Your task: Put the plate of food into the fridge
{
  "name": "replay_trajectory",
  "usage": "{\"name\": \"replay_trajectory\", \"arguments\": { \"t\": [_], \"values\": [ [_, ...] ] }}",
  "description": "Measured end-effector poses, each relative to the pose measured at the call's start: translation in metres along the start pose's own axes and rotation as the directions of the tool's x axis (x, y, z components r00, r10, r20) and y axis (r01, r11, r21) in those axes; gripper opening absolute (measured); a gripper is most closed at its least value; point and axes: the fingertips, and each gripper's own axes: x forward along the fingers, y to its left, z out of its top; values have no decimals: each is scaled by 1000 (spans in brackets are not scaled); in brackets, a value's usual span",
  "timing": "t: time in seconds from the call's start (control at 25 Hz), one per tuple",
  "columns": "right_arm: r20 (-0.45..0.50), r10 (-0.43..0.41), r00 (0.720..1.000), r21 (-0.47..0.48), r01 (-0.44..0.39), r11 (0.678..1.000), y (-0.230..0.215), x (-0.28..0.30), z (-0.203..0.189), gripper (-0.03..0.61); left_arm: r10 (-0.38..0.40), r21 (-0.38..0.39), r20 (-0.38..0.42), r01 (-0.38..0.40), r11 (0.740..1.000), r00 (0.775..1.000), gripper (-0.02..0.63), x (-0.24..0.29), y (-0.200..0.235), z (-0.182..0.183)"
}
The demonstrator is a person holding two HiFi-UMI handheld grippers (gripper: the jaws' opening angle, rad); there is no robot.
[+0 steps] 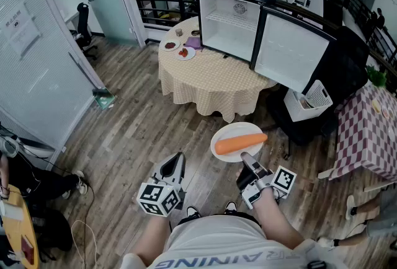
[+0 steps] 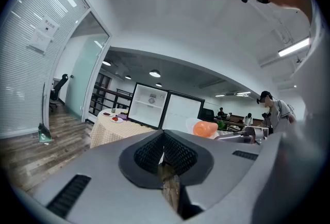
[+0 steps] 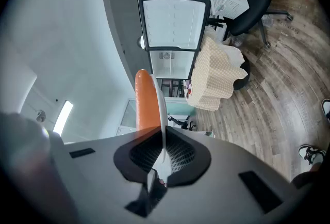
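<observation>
A white plate (image 1: 232,129) carrying a long orange carrot (image 1: 239,143) hangs over the wooden floor, level in the head view. My right gripper (image 1: 246,158) is shut on its near rim. In the right gripper view the plate (image 3: 163,114) runs edge-on between the pads, with the carrot (image 3: 146,101) on its left side. My left gripper (image 1: 176,161) sits to the left of the plate, shut and empty; in its own view the left gripper (image 2: 163,148) has its jaws together. The small fridge (image 1: 231,21) stands on a round table (image 1: 211,79) ahead, its door (image 1: 289,51) swung open to the right.
Two small plates of food (image 1: 178,49) lie on the round table left of the fridge. A black office chair (image 1: 338,60) and a white basket (image 1: 308,100) stand right of it. A red-checked table (image 1: 371,131) is at the far right, a glass partition (image 1: 43,44) along the left.
</observation>
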Motion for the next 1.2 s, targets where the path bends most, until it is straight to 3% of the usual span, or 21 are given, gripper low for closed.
{"name": "replay_trajectory", "arguments": {
  "t": [0.8,1.2],
  "values": [
    [5,-2,1000,10,2,1000,-4,13,-2,34,-3,-22,-12,3,1000,1000,9,4,10,-9],
    [-9,-9,1000,32,9,999,-7,44,-36,34,28,-33,3,-28,999,1000,9,-21,53,-4]
  ]
}}
